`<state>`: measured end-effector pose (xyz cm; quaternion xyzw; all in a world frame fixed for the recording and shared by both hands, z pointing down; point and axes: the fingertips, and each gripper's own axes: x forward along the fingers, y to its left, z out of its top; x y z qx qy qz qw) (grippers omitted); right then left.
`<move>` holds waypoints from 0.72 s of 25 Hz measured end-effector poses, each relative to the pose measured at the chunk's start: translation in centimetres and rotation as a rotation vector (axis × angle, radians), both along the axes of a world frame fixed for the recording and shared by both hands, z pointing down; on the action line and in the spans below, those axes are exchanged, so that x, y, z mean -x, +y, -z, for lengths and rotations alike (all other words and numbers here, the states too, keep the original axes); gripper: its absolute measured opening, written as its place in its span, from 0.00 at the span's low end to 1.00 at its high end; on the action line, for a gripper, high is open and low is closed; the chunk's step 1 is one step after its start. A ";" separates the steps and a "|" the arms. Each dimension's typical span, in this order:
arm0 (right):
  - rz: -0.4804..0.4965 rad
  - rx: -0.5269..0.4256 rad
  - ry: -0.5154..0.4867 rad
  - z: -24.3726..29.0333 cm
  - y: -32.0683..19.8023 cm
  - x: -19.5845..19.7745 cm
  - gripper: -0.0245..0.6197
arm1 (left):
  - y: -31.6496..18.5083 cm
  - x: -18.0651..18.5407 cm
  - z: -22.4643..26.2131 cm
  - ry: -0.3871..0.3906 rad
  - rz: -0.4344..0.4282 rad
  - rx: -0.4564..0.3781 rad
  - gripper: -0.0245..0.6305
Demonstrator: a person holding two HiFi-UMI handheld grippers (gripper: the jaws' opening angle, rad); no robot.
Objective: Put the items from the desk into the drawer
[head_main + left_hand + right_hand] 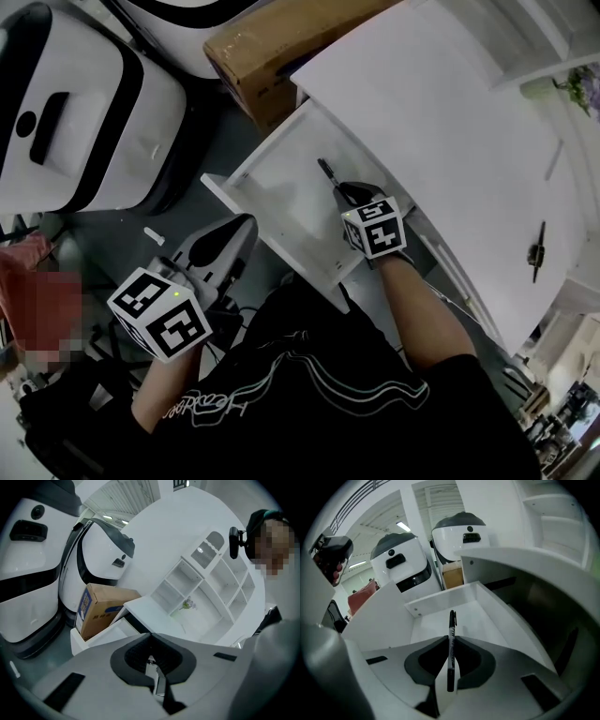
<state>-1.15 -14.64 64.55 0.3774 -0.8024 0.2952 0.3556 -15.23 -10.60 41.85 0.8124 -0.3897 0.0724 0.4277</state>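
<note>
Right gripper [336, 187] is clenched on a black marker [451, 620], which is held over the open white drawer [278, 202] | left gripper [151, 637] is closed, nothing grasped, near left of the drawer.

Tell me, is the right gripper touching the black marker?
Touching. The right gripper view shows the right gripper clamped on the black marker, a pad pressing each side.

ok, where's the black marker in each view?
Head view: marker at centre, sticking out of the right gripper over the open drawer.
Left gripper view: not in it.
Right gripper view: marker at lower centre, clamped between the jaws, vertical in frame.
Shared landmark: cardboard box.
</note>
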 end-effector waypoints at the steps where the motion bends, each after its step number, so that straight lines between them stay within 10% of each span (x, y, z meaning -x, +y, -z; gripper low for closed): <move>1: 0.004 0.016 0.006 -0.9 -0.1 -0.1 0.14 | -0.2 0.1 -0.4 -0.001 0.007 0.008 0.07; 18: 0.037 0.121 0.126 -8.6 -0.9 -0.4 0.14 | -1.2 1.3 -2.8 -0.030 0.087 0.050 0.07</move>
